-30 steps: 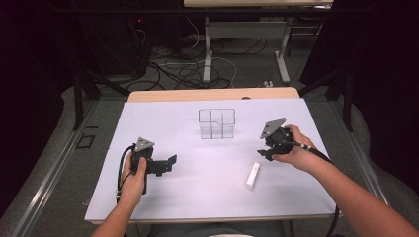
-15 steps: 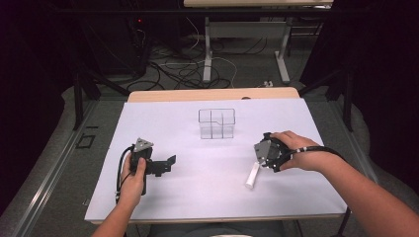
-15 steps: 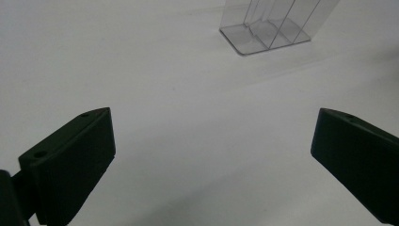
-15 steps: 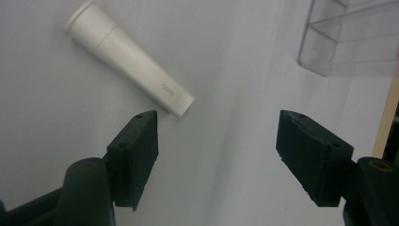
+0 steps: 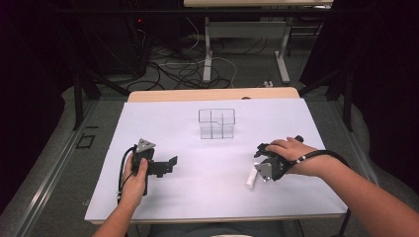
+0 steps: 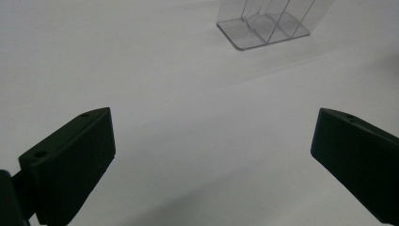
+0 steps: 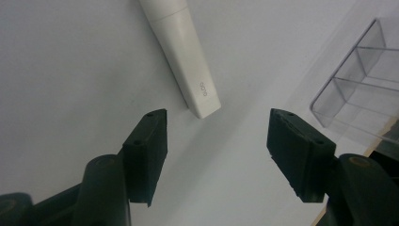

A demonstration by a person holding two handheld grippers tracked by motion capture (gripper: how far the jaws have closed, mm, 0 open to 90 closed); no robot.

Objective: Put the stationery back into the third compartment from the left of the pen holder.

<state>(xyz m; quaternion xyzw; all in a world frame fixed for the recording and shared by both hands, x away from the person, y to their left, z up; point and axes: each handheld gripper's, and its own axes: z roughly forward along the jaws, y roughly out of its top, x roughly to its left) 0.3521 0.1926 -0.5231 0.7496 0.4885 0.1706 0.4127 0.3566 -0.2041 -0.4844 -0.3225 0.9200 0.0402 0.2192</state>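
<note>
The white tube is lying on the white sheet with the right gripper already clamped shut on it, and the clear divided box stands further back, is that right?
Not quite. The right gripper is not clamped on the white tube: in the right gripper view its jaws stand open, short of the tube's flat end, with nothing between them. The rest holds: the tube lies on the white sheet and the clear divided box stands further back.

Person w/ two handheld black grippers, arms bare.
Left black two-jaw gripper [image 5: 170, 163] & right black two-jaw gripper [image 5: 258, 149]: grey three-cornered top plates, black trailing cables, blocky jaws w/ small screw holes.
</note>
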